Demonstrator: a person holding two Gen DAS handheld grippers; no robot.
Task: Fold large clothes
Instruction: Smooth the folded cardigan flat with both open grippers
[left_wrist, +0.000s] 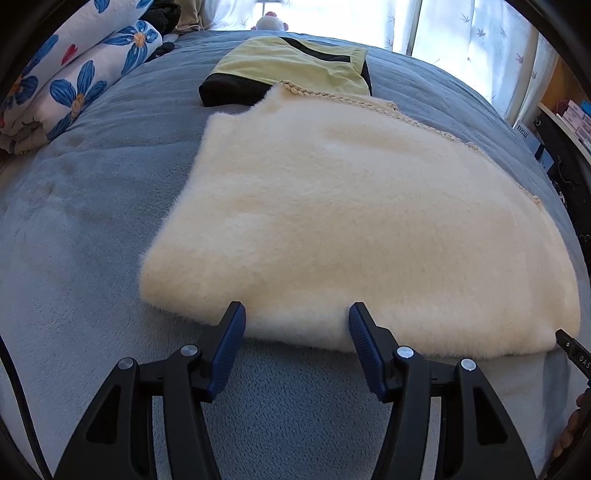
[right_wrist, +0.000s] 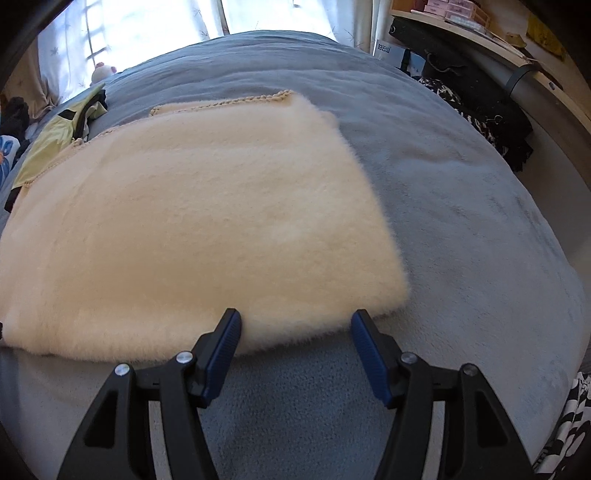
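A fluffy cream garment (left_wrist: 351, 221) lies folded flat on the grey-blue bedspread (left_wrist: 81, 229); a knitted trim runs along its far edge. It also shows in the right wrist view (right_wrist: 192, 221). My left gripper (left_wrist: 297, 314) is open and empty, its fingertips at the garment's near edge toward its left corner. My right gripper (right_wrist: 295, 319) is open and empty at the near edge by the garment's right corner. The tip of the right gripper shows at the right rim of the left wrist view (left_wrist: 574, 350).
A folded yellow and black garment (left_wrist: 288, 70) lies beyond the cream one. A rolled floral quilt (left_wrist: 74, 77) sits at the far left. A plush toy (left_wrist: 269, 22) is by the window. A shelf with boxes (right_wrist: 461, 14) and dark items (right_wrist: 480, 107) stand at the bed's right.
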